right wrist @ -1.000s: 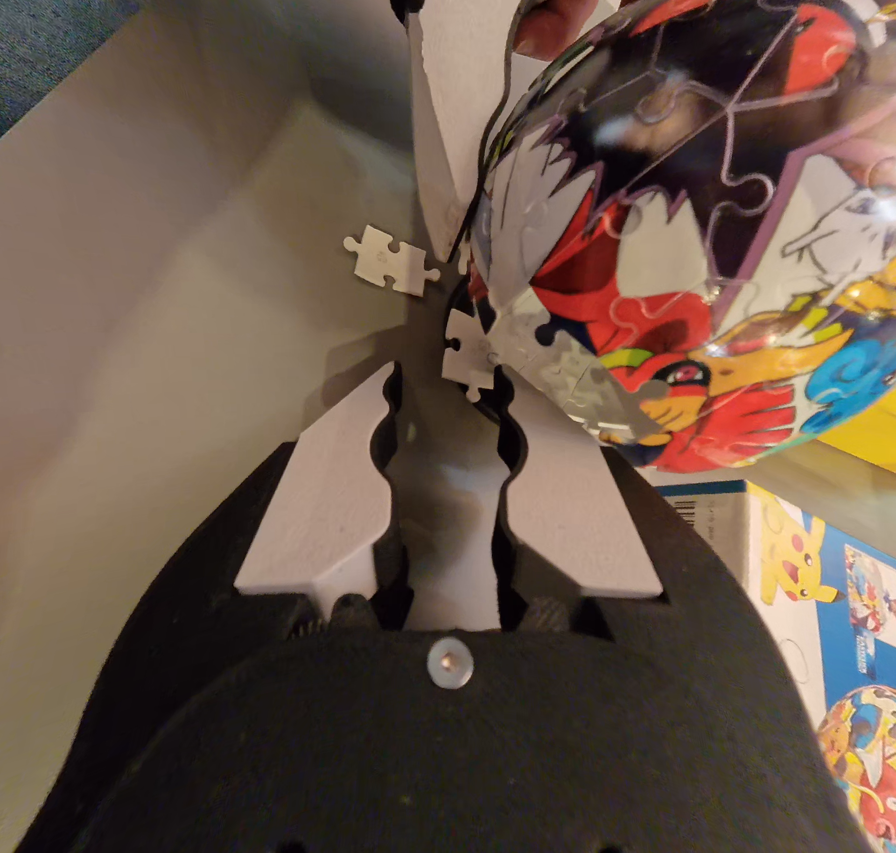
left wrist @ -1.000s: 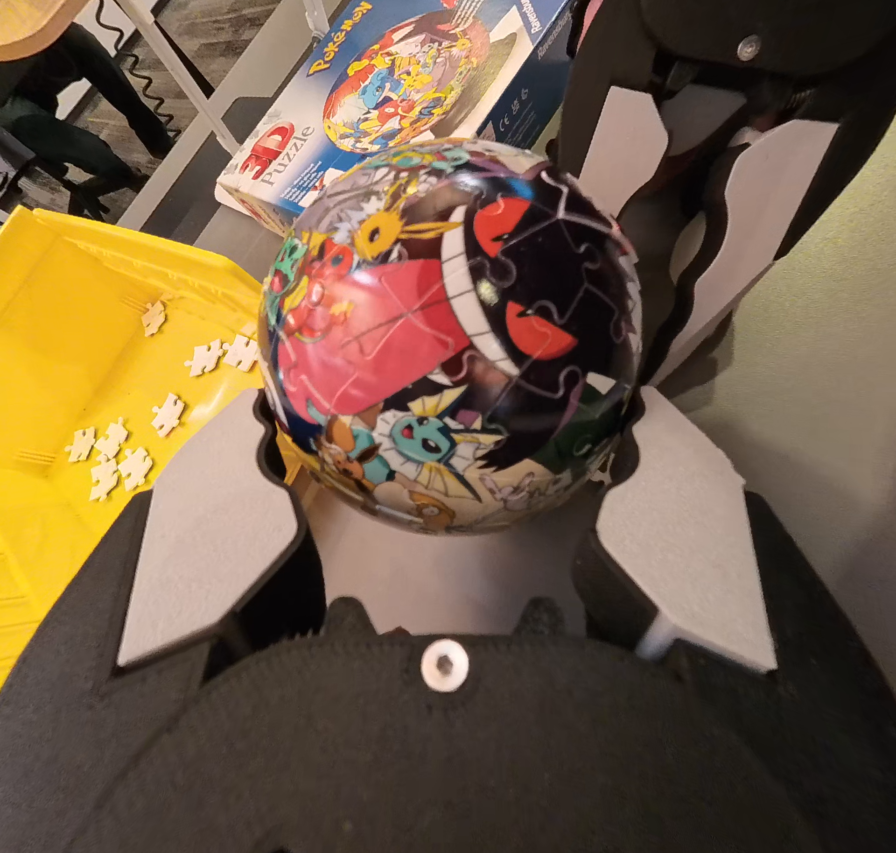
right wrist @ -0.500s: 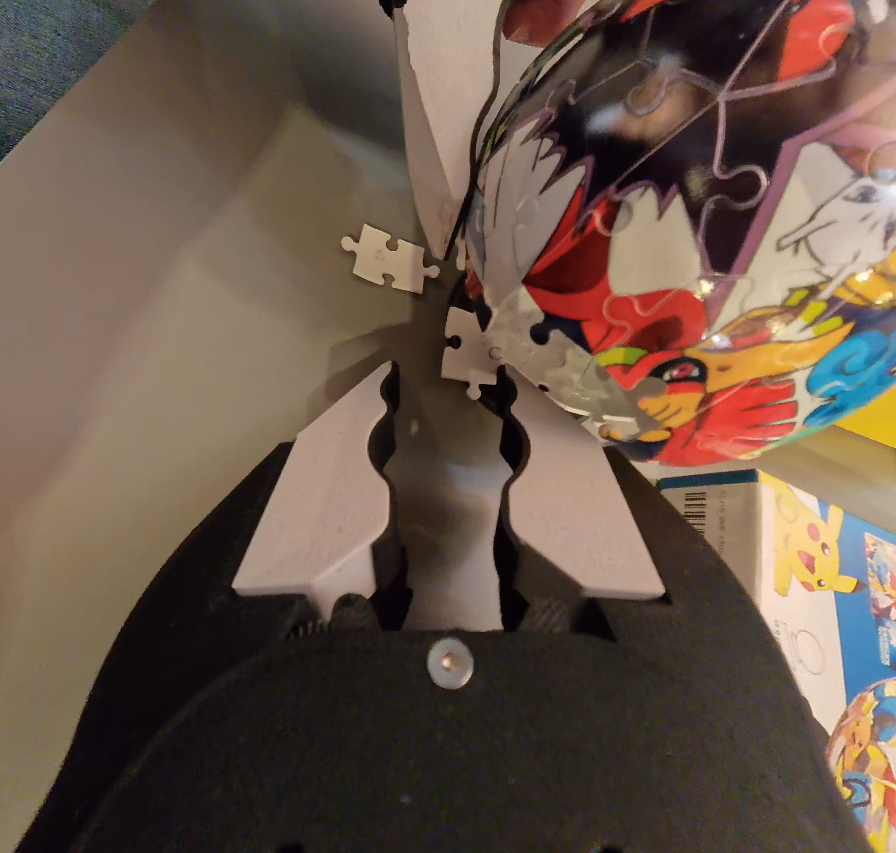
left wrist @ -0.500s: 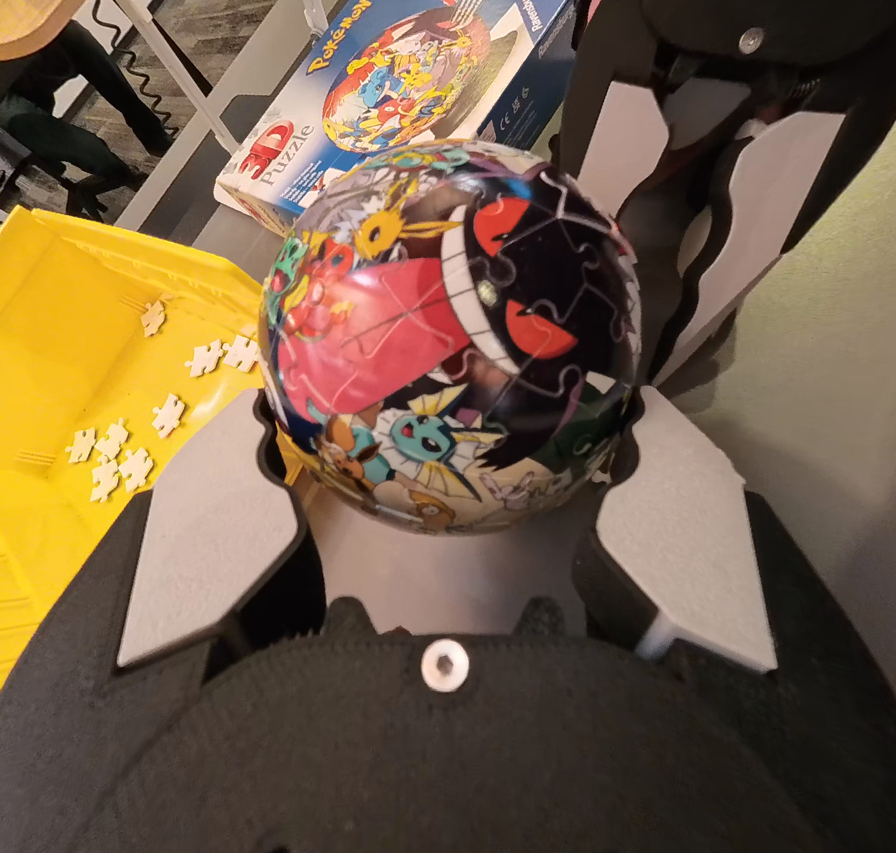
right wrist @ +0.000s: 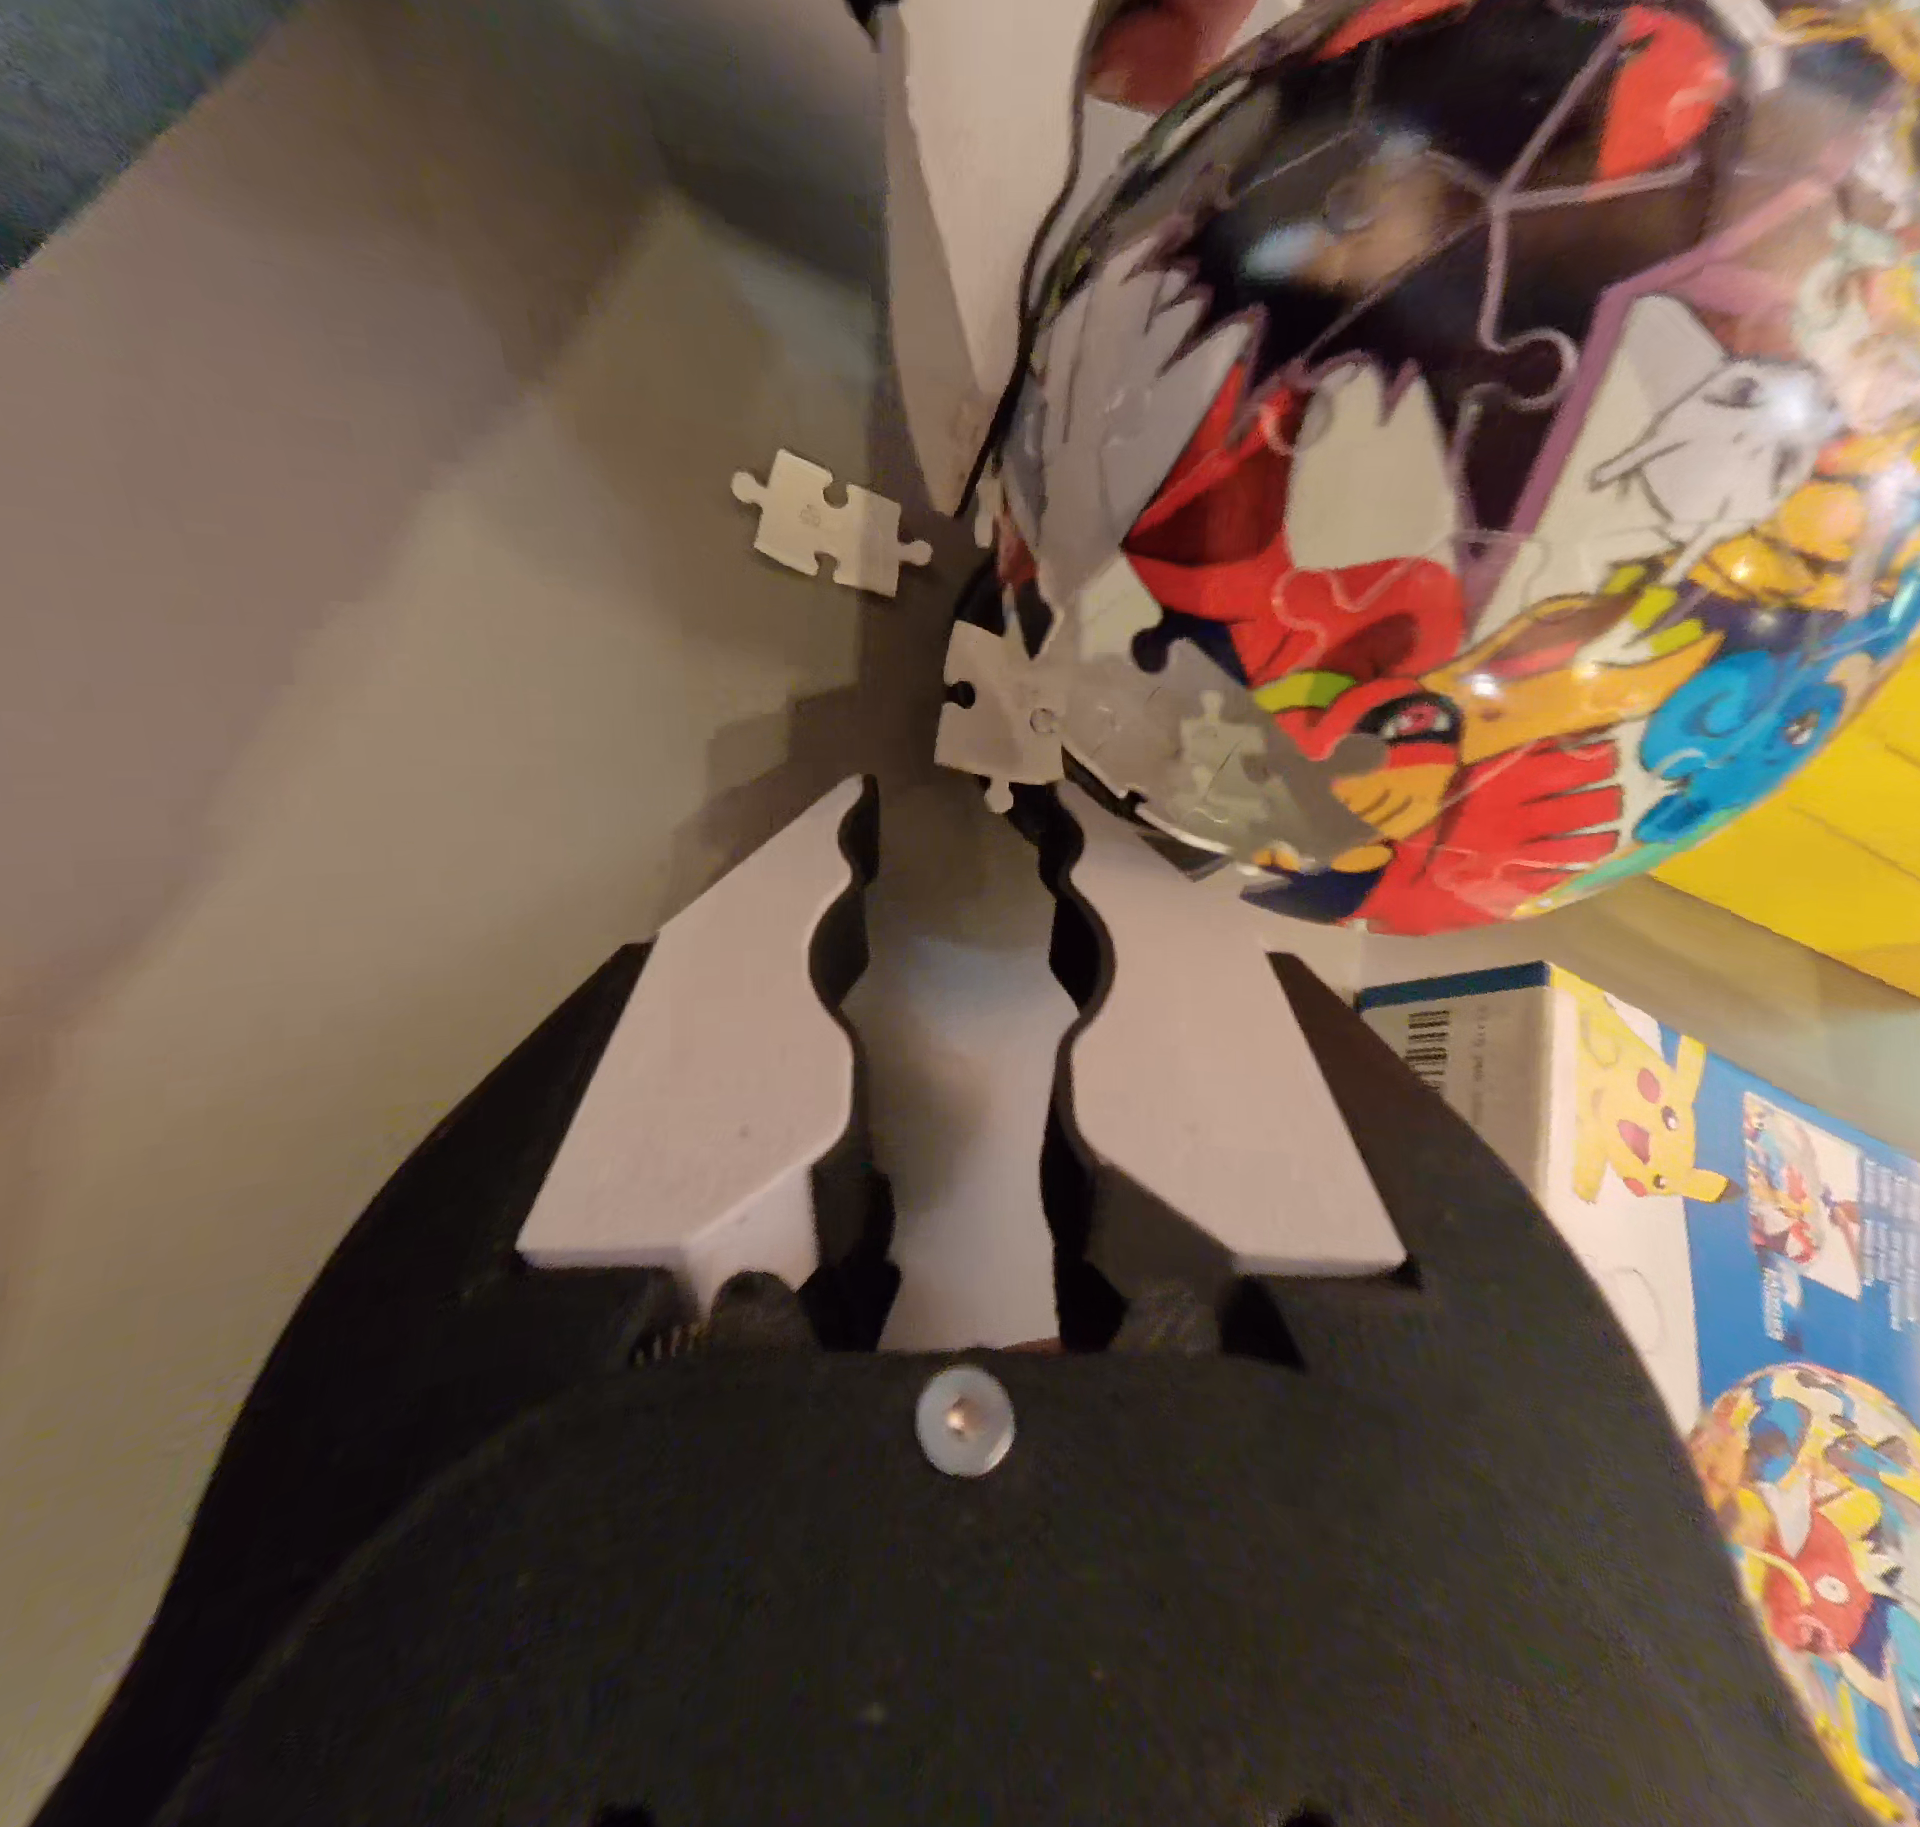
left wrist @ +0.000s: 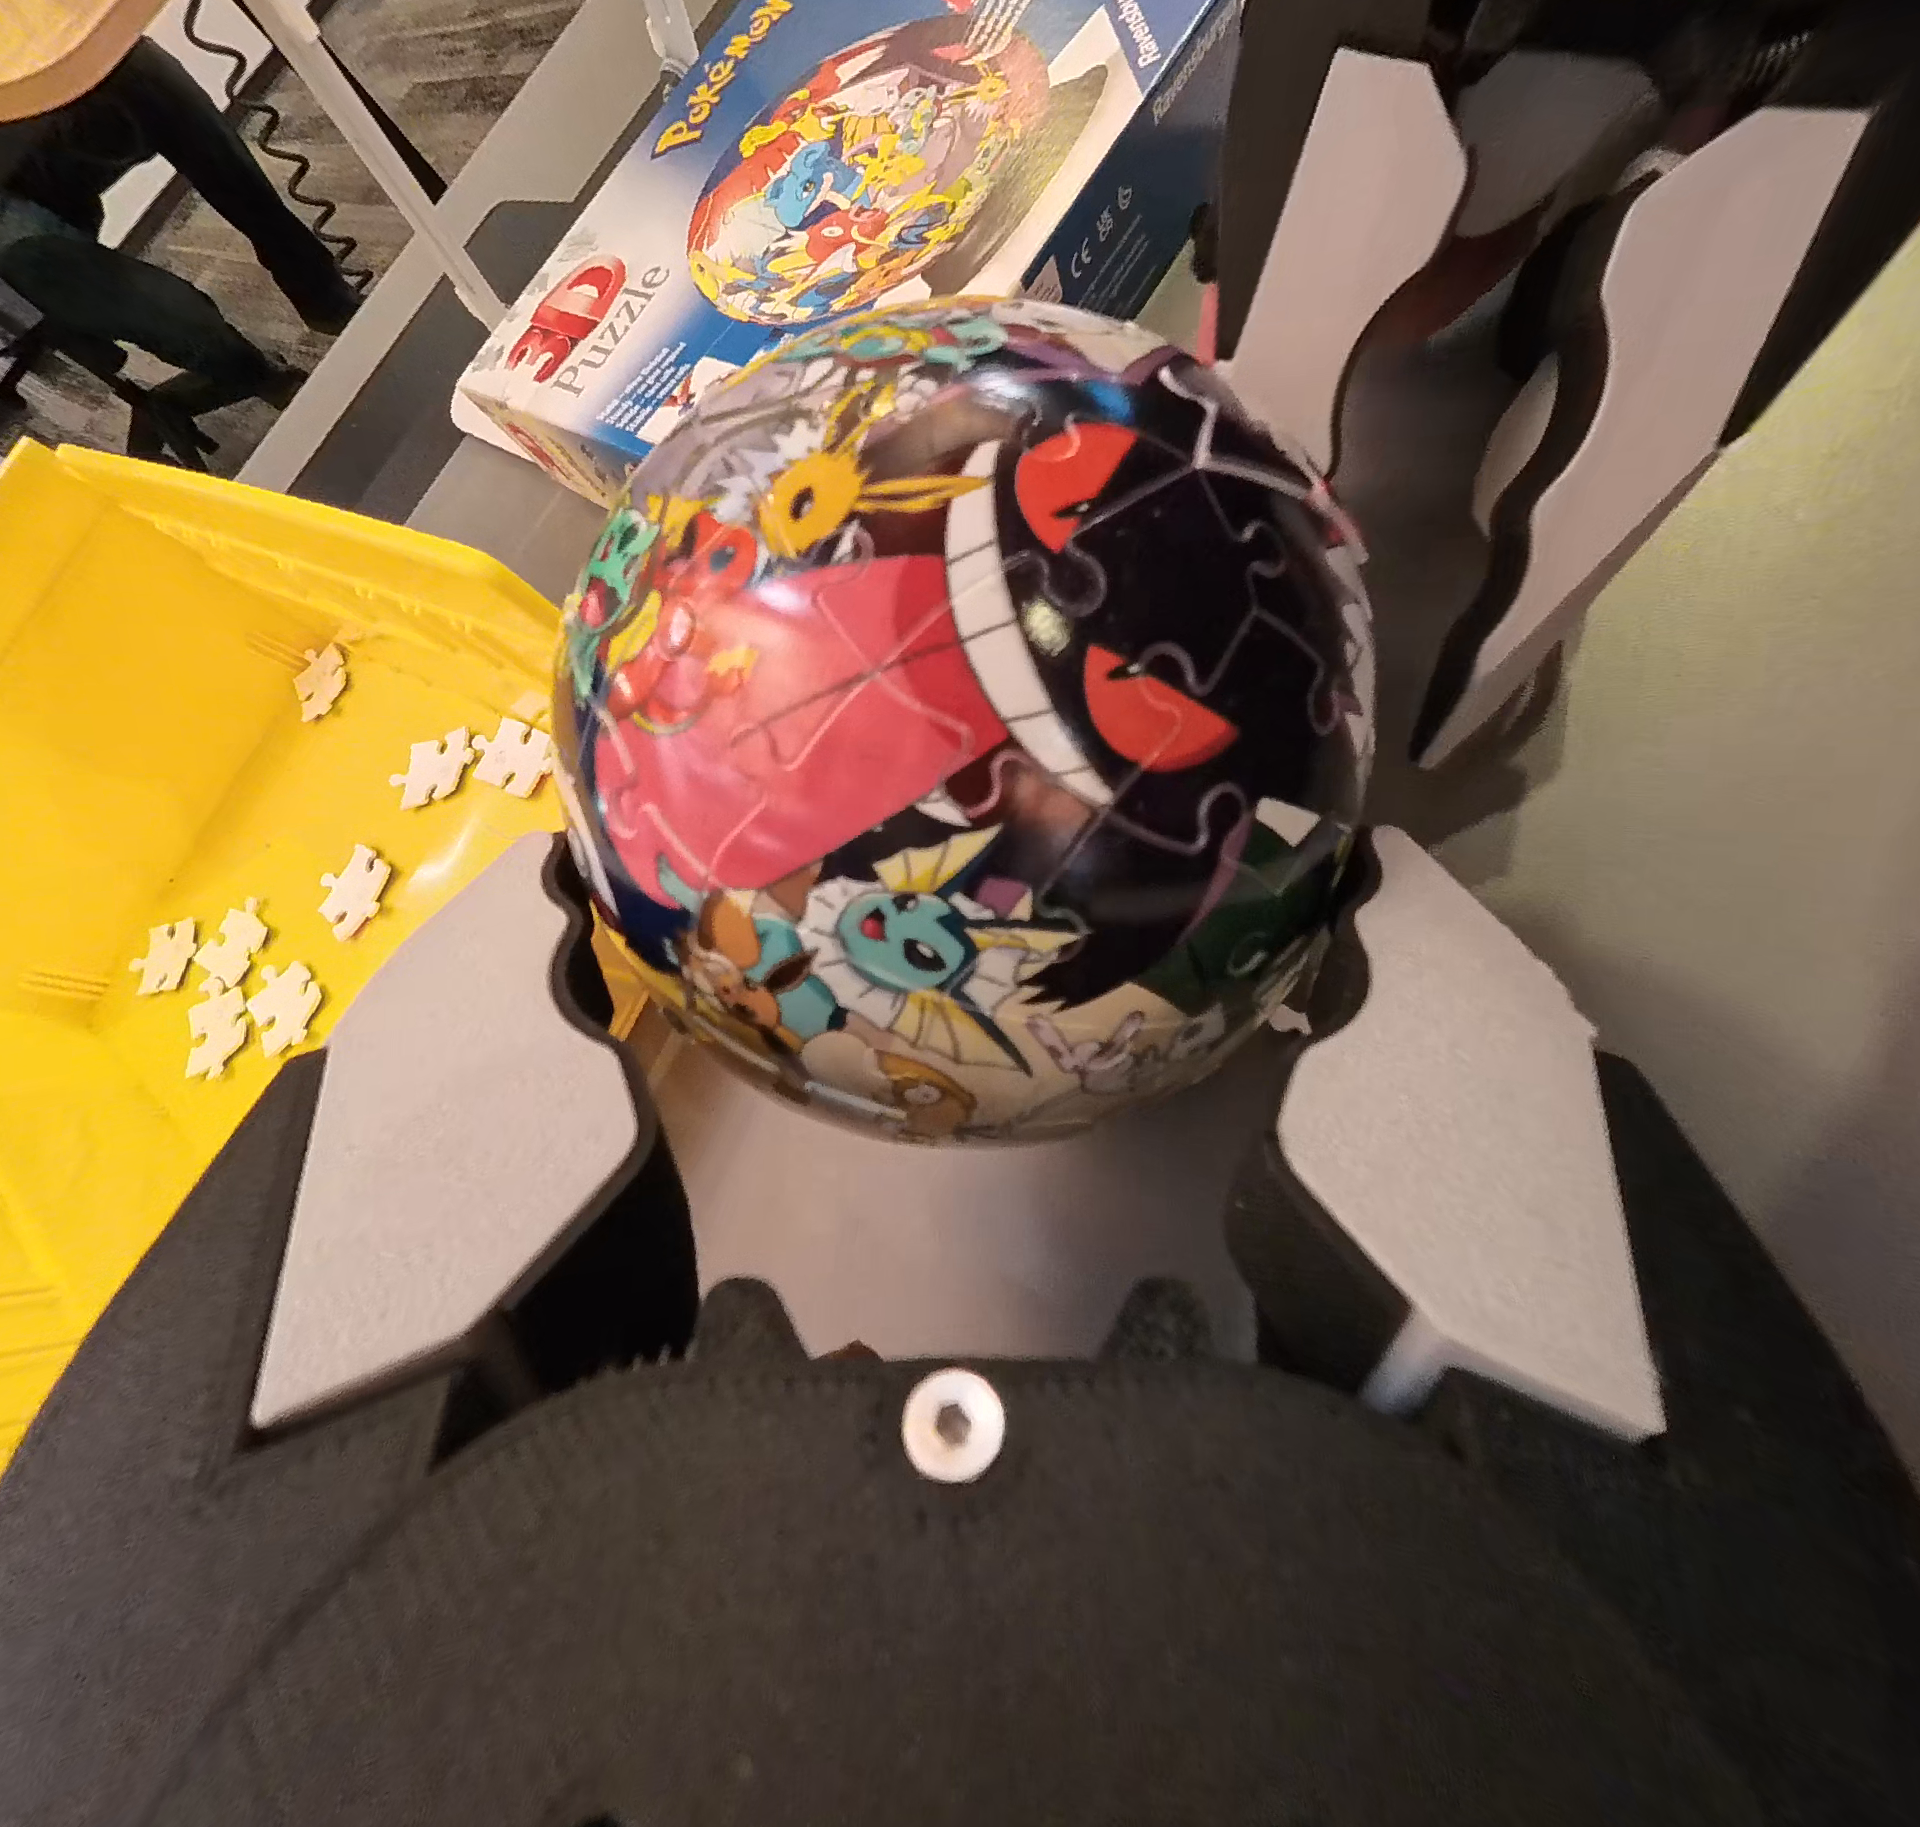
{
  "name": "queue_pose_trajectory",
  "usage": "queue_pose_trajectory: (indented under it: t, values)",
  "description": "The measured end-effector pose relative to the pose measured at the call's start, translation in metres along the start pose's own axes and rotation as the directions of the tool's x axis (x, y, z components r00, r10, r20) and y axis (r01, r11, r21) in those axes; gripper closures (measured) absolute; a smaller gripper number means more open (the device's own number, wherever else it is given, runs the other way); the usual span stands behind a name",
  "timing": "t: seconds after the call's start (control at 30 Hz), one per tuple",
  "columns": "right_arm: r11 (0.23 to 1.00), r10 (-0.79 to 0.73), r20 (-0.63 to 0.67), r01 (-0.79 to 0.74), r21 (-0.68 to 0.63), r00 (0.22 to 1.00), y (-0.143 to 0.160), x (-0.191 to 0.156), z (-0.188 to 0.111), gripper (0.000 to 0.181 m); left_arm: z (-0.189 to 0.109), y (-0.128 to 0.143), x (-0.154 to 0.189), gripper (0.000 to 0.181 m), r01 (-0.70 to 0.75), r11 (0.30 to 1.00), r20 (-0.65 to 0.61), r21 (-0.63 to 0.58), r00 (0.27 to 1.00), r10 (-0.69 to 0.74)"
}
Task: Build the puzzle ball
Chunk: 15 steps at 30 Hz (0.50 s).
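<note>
The colourful puzzle ball (left wrist: 961,697) sits clamped between my left gripper's (left wrist: 961,878) two white fingers, held just above the grey table. In the right wrist view the ball (right wrist: 1455,530) fills the upper right. A white puzzle piece (right wrist: 1003,728) rests against the ball's lower edge, just beyond my right gripper (right wrist: 956,806), whose jaws stand a narrow gap apart with nothing between them. Another loose piece (right wrist: 826,536) lies on the table farther out. The right gripper (left wrist: 1455,572) also shows beside the ball in the left wrist view.
A yellow tray (left wrist: 156,634) with several loose white pieces (left wrist: 239,967) stands left of the ball. The puzzle box (left wrist: 883,167) lies behind the ball and shows in the right wrist view (right wrist: 1714,1258). A hand's fingertip (right wrist: 1174,63) is behind the ball. Left tips and right tips are each some 6 cm from the loose piece (right wrist: 826,536).
Very little. In the right wrist view the ball, the piece and the box have drifted slightly upward. The left gripper keeps its hold on the ball.
</note>
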State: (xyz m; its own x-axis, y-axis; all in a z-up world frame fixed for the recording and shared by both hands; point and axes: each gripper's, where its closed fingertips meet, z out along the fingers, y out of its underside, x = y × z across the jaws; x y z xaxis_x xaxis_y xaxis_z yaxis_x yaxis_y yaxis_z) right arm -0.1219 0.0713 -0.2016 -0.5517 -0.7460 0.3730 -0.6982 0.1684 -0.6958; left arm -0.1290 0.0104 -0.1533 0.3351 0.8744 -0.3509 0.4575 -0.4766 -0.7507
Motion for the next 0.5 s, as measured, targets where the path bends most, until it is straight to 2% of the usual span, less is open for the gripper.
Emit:
queue_pose_trajectory:
  t: [0.23,0.33,0.43,0.5]
  values:
    - [0.980,-0.199,-0.091,0.200,-0.005,0.976,-0.004,-0.004,0.005,0.164,0.000,0.000,0.000,0.050,0.000,1.000,-0.002,0.003,1.000,0.000]
    - [0.968,-0.251,-0.126,0.251,-0.016,0.960,-0.007,-0.005,0.008,0.167,0.000,-0.001,0.000,0.050,0.001,1.000,-0.003,0.004,1.000,-0.001]
    - [0.957,-0.289,-0.159,0.287,-0.033,0.944,-0.008,-0.004,0.010,0.180,0.000,0.000,0.000,0.050,0.001,1.000,-0.001,0.004,1.000,-0.001]
    - [0.955,-0.297,-0.163,0.294,-0.042,0.941,-0.006,-0.003,0.011,0.180,0.000,0.000,0.000,0.050,0.002,1.000,0.000,0.003,1.000,-0.002]
